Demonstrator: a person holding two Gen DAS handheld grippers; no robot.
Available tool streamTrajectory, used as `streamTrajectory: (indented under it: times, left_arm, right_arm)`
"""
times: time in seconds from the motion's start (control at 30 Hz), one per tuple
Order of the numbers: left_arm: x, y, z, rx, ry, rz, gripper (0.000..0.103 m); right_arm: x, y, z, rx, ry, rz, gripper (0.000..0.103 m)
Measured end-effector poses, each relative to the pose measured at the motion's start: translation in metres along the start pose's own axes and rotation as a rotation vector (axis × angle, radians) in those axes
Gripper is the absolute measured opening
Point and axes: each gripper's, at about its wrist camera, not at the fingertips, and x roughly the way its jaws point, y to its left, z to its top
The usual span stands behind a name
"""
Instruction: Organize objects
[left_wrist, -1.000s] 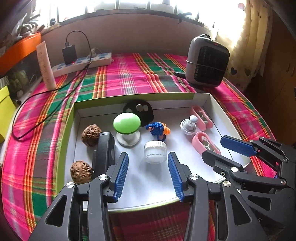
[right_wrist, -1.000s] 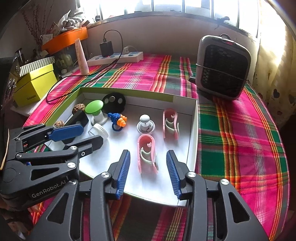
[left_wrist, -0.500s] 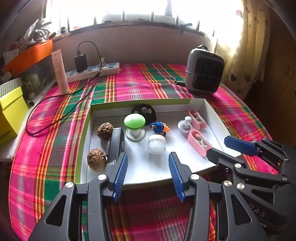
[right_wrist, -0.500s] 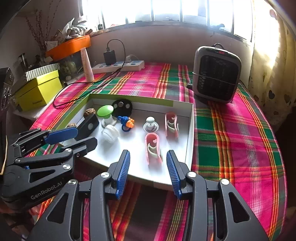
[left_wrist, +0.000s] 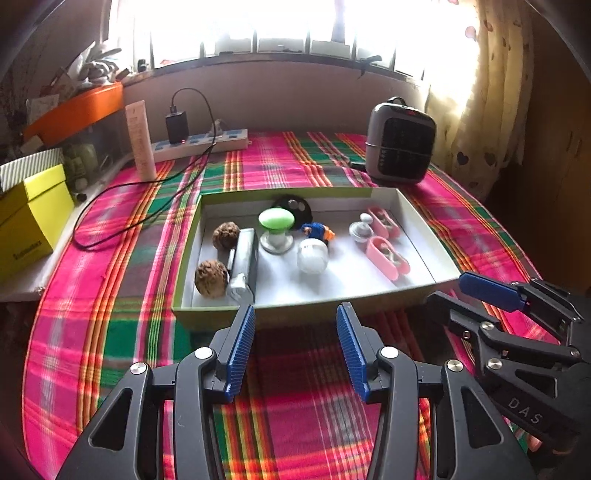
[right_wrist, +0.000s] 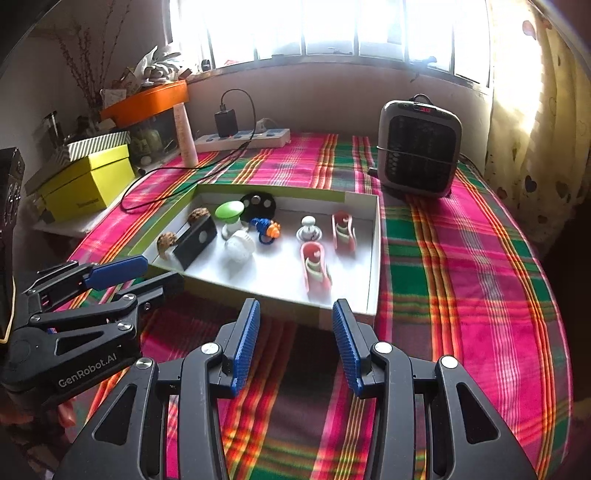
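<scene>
— What's changed since a second ago?

— I've pulled both tools back. Then their tips hung over the box floor; now they sit short of its near wall, over the plaid cloth.

— And the tools themselves?

— My left tool (left_wrist: 295, 314) has its jaws apart, nothing between them. My right tool (right_wrist: 295, 308) is the same, gapped and empty.

— Where are the things?

— All in the box (left_wrist: 332, 304) on the table. Two walnuts (left_wrist: 210, 277) lie along the left wall beside a black block (right_wrist: 194, 242). The green knob (left_wrist: 276, 220), jar (left_wrist: 313, 255) and blue toy (left_wrist: 317, 231) sit mid-box. Two pink clips (right_wrist: 314, 266) lie towards the right wall, a white knob (right_wrist: 308, 229) just beside them.
</scene>
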Motion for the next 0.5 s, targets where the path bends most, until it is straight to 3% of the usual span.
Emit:
streamTrajectory:
  times: [0.33, 0.5]
  left_arm:
    - [-0.003, 0.003, -0.027, -0.020, 0.038, 0.036, 0.047]
    - [-0.004, 0.003, -0.040, -0.011, 0.044, 0.059, 0.048]
  right_arm:
    - [-0.004, 0.008, -0.025, 0.011, 0.033, -0.006, 0.044]
    - [-0.004, 0.007, -0.038, 0.025, 0.057, -0.022, 0.051]
